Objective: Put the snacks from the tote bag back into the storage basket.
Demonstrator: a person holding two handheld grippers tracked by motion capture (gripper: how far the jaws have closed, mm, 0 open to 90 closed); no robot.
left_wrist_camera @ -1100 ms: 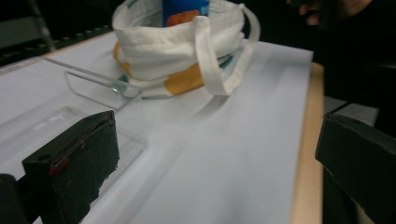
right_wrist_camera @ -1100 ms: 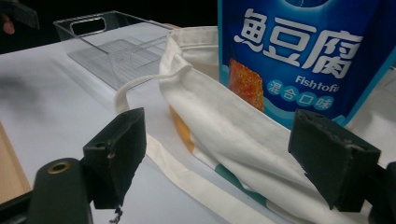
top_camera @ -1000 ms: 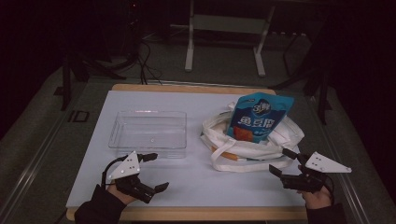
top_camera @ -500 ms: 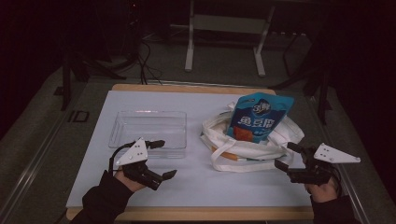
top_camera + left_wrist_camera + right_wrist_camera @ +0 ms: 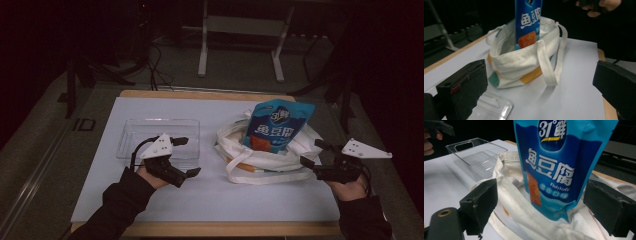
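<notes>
I see the blue pouch (image 5: 278, 127) standing upright in the white bag (image 5: 265, 157) on the right half of the desk (image 5: 210, 195), its top well above the bag's rim. My right gripper (image 5: 311, 154) sits just beside the bag's right edge, its fingers (image 5: 480, 202) spread wide and having just been opening, nothing between them, touching neither bag nor pouch. My left gripper (image 5: 186, 157) hangs over the near edge of the clear tray (image 5: 132, 135), left of the bag, its fingers (image 5: 464, 88) apart and empty, pointed toward the bag.
</notes>
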